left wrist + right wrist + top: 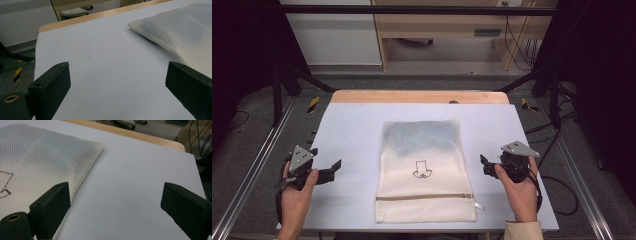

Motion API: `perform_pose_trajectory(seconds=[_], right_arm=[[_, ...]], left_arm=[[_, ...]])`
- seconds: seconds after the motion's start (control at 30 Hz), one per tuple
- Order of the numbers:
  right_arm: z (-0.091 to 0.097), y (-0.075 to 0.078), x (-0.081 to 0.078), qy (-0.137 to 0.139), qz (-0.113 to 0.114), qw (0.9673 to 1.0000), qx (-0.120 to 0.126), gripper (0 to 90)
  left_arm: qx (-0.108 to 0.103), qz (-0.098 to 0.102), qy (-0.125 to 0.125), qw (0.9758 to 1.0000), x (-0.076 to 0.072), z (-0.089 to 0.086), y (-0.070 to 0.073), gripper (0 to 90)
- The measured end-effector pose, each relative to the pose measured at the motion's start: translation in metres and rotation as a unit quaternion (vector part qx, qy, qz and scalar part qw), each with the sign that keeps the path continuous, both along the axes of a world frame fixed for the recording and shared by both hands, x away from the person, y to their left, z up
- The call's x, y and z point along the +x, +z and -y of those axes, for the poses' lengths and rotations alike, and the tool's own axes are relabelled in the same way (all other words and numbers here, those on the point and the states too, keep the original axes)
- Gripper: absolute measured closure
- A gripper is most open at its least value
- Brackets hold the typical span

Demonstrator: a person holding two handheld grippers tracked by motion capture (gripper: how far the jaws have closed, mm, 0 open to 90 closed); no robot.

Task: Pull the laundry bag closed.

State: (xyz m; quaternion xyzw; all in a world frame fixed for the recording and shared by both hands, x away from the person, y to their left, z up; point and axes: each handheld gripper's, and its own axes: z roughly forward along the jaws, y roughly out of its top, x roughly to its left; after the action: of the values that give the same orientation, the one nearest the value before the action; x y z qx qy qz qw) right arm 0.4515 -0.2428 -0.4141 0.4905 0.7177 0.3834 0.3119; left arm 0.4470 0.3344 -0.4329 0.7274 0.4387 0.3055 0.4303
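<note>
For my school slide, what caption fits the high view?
Two hands hold open grippers, left and right, beside a zipped mesh bag on a white table.

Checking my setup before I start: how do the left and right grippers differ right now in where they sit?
The left gripper sits well apart from the cream mesh laundry bag; the right gripper sits close beside its edge. The left's jaws point right, the right's point left. Both are open, empty, over the pale blue table.
</note>
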Motion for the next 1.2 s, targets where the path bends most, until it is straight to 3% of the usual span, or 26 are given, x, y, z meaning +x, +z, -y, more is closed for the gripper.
perform_pose_trajectory(seconds=[0.27,0.5,0.77,0.87,1.0,1.2], right_arm=[[0.012,-0.010,-0.001,-0.007,-0.010,0.9999,0.001,9.4],[0.021,-0.022,0.000,-0.009,-0.014,0.9999,0.000,9.4],[0.028,-0.037,0.000,-0.023,0.008,0.9997,0.008,10.0],[0.029,-0.046,0.000,-0.023,0.002,0.9997,0.013,10.0],[0.028,-0.052,0.001,-0.020,-0.010,0.9995,0.020,10.0],[0.031,-0.059,0.005,-0.021,-0.023,0.9992,0.026,10.0]], left_arm=[[-0.004,-0.007,0.005,1.0000,0.008,-0.011,-0.006,5.5],[0.021,-0.003,0.006,0.9998,0.014,-0.011,-0.013,4.9],[0.045,-0.019,-0.007,0.9988,0.021,-0.008,-0.024,3.9],[0.012,-0.035,-0.011,0.9992,0.025,-0.010,-0.032,4.3],[0.033,-0.031,-0.002,0.9990,0.027,-0.007,-0.037,4.7],[0.029,-0.031,-0.018,0.9989,0.028,0.003,-0.042,4.5]])
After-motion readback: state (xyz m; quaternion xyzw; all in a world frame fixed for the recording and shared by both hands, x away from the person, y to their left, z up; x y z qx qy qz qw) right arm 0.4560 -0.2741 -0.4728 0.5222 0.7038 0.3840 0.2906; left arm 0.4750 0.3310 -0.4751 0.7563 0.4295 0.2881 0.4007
